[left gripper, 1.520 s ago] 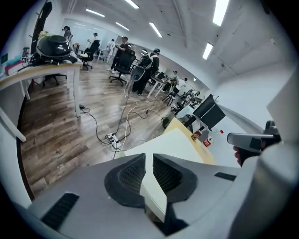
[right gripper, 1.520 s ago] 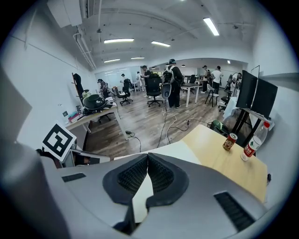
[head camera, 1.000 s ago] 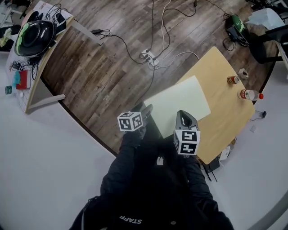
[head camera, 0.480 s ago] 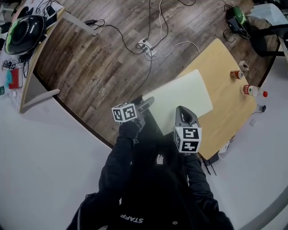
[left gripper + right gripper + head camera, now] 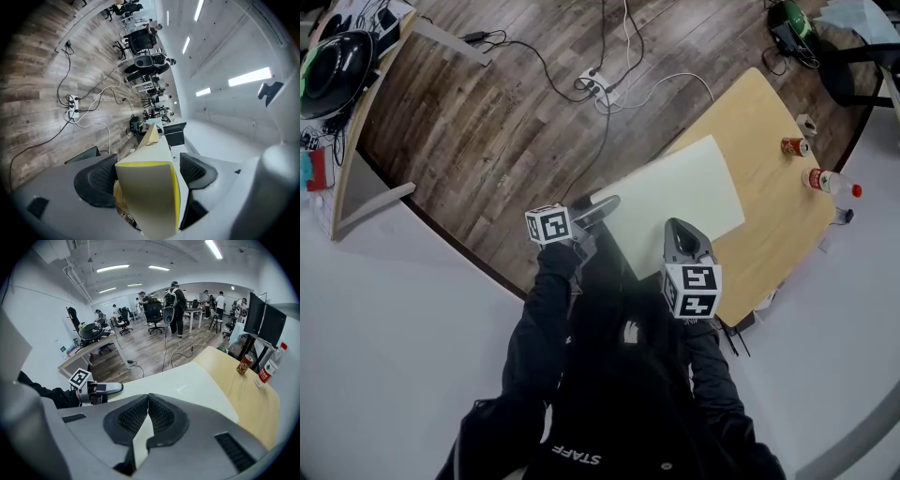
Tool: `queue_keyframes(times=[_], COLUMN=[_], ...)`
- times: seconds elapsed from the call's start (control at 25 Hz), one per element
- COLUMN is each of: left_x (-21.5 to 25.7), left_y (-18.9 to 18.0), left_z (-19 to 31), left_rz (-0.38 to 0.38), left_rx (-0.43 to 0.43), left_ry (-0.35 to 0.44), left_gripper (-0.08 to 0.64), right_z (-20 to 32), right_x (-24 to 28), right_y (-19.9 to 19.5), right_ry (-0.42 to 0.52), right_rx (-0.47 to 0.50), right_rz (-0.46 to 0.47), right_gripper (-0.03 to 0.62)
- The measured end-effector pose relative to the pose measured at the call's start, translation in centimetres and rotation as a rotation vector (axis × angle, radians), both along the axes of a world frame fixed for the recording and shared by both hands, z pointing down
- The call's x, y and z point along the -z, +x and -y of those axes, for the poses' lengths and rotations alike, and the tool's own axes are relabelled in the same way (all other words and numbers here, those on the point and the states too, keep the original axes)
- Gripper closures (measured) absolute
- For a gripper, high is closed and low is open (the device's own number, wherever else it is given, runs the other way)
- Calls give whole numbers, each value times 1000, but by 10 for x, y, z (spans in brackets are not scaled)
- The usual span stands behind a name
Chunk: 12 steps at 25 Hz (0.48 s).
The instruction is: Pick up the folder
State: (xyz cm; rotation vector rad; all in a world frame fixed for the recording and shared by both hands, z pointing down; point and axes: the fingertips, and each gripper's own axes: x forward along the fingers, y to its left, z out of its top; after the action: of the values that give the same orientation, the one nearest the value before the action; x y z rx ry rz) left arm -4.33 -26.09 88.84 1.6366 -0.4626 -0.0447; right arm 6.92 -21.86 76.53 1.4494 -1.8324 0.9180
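The pale cream folder (image 5: 675, 202) lies on the light wooden table (image 5: 769, 216), with its near part hanging over the table's edge. My right gripper (image 5: 680, 232) is shut on the folder's near edge; in the right gripper view the pads (image 5: 140, 413) pinch the sheet (image 5: 187, 385). My left gripper (image 5: 602, 206) sits at the folder's left corner. Its jaws are opening, and the folder's yellow-lined corner (image 5: 150, 197) stands between them with a gap at the right pad (image 5: 194, 171). The left gripper (image 5: 112, 388) also shows in the right gripper view.
A drink can (image 5: 790, 146) and a red-capped bottle (image 5: 830, 182) stand at the table's far right edge. A power strip (image 5: 598, 86) with cables lies on the wood floor. Another desk with a black helmet (image 5: 333, 61) is at the far left.
My left gripper has rolled and shifted to the folder's left corner, its fingers now pointing across at it. My right gripper keeps its hold on the near edge.
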Motion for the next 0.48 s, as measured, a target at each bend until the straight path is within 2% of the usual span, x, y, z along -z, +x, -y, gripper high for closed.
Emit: queue_keyframes(times=[0.12,0.28,0.36,0.48], left_x=[-3,10,13,22], left_y=[8,10,10,10], left_z=[0,7,7,7], left_rz=[-41,-133,-120,-93], left_rx=[-19,26,27,29], left_ry=[-3,2,19,59], left_gripper=[169,170,172,215], right_z=[-5,-9,-11,-11], right_x=[-6,-8,-6,0], right_y=[4,7,8,8], right_ry=[-12,-21,-18,-3], right_rx=[-9,-15,-18,-19], right_rz=[-2,-4,-3,3], right_gripper=[569,569,569,569])
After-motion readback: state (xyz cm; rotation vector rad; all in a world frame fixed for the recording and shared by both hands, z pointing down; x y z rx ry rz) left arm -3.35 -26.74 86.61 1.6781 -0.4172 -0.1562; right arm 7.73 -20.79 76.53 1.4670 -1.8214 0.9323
